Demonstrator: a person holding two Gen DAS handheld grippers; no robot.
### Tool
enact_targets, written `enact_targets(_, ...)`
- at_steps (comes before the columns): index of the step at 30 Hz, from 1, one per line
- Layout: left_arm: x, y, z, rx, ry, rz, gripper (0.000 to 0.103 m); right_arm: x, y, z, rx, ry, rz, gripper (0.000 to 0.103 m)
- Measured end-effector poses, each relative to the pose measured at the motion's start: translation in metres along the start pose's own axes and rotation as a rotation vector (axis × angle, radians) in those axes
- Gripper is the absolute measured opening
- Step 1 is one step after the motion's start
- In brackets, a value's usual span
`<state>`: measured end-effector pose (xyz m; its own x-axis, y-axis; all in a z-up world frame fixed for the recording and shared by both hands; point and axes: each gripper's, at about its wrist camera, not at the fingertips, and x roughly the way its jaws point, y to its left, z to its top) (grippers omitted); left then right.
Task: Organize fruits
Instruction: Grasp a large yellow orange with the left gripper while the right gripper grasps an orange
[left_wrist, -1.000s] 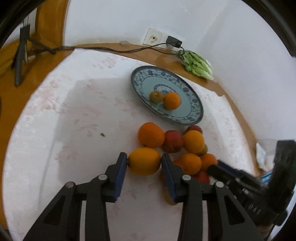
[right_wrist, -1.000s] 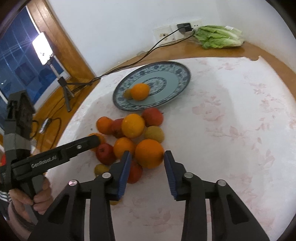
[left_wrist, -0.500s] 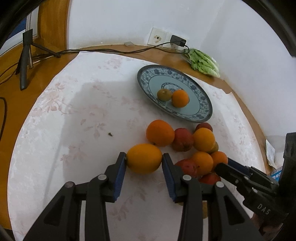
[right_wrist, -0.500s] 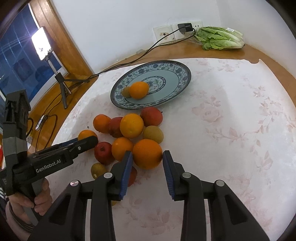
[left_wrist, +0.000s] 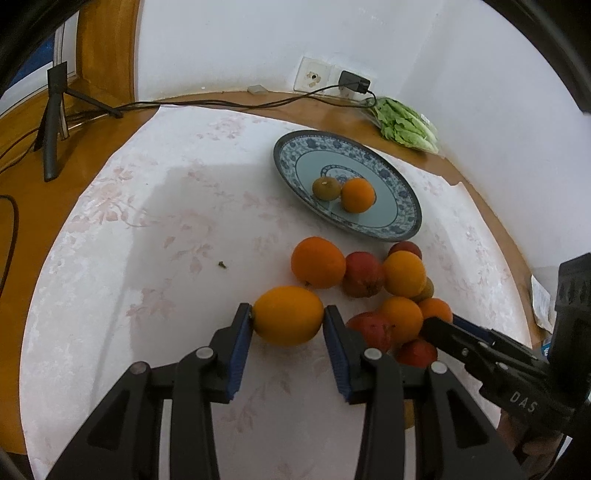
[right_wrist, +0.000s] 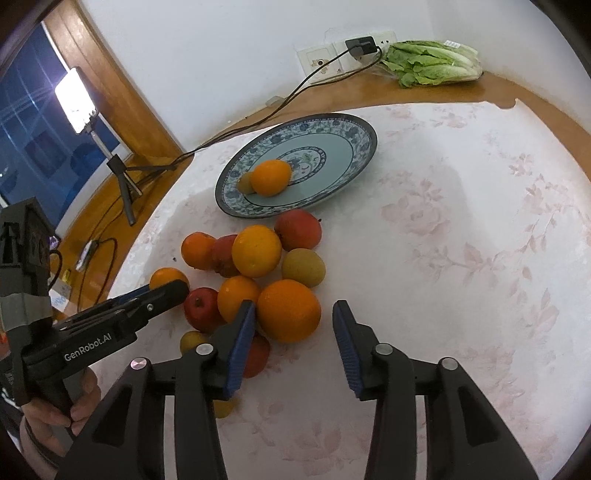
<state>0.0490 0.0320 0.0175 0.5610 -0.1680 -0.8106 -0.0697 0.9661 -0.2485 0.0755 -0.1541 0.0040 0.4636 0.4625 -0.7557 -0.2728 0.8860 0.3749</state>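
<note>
Jaws: left gripper clamps yellow-orange fruit; right gripper, just been opening, straddles big orange w/o pinching. Lift straight, clear pile, toward plate.

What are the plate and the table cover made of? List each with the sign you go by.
Plate: likely glazed ceramic; glossy surface, blue-and-white painted floral rim.
Table cover: probably thin plastic or paper sheet; pale pink flower print, faint sheen, torn edge at the far side over brown wood.
</note>
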Motion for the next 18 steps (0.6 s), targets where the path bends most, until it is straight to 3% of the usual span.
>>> enact_targets(18, -0.018, -0.009, 0.014, 0.033, -0.048, -0.005, 0.041, -0.026, 0.007, 0.004, -0.061, -0.067, -0.042, 0.036)
